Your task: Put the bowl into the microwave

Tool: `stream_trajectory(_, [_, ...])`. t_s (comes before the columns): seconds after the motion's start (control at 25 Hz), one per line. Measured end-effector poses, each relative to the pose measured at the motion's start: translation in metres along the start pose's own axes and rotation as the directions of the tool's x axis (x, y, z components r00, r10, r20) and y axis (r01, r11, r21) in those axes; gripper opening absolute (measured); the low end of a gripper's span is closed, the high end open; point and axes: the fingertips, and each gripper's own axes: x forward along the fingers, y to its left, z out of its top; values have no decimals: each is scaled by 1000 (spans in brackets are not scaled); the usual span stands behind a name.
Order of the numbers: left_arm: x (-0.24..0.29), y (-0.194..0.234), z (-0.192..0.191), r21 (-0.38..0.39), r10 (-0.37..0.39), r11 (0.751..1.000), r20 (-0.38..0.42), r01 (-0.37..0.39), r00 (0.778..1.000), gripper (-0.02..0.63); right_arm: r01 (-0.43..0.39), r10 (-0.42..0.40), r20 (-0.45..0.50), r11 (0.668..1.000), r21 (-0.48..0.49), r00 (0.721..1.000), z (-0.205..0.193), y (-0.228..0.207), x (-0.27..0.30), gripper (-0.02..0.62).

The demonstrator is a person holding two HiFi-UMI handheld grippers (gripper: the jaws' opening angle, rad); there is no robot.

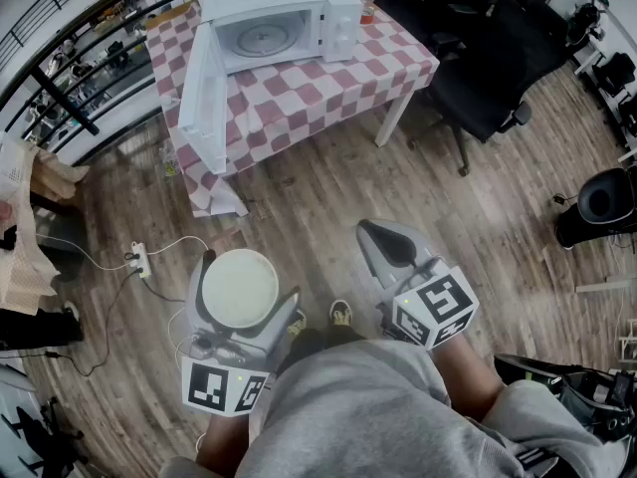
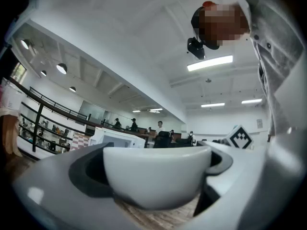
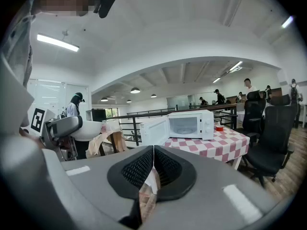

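A white bowl (image 1: 239, 288) sits upright between the jaws of my left gripper (image 1: 242, 289), which is shut on it at waist height over the floor. From the left gripper view the bowl (image 2: 157, 174) fills the space between the jaws. My right gripper (image 1: 383, 239) hangs beside it, shut with nothing in it; its pads (image 3: 141, 169) meet in the right gripper view. The white microwave (image 1: 284, 20) stands on the checkered table (image 1: 393, 63) ahead, its door (image 1: 202, 93) swung wide open to the left, and the glass turntable (image 1: 263, 38) shows inside. The microwave (image 3: 187, 124) also appears in the right gripper view.
A black office chair (image 1: 488, 63) stands right of the table. A power strip with cables (image 1: 138, 260) lies on the wooden floor at left. A railing (image 1: 60, 68) runs along the far left. Another black chair (image 1: 603, 202) is at the right edge.
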Motion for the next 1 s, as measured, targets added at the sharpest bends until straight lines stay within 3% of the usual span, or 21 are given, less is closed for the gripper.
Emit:
stream_trajectory(0.32, [-6, 10, 4, 82, 34, 996, -2, -34, 999, 535, 9, -9, 23, 1000, 4, 1000, 4, 12, 5, -2])
stream_trajectory(0.56, [-15, 38, 11, 131, 116, 985, -2, -114, 993, 535, 14, -16, 61, 999, 30, 998, 15, 24, 8, -5])
stream_trajectory(1.0, [-43, 81, 14, 102, 171, 980, 13, -171, 985, 535, 28, -30, 61, 999, 24, 998, 15, 64, 26, -3])
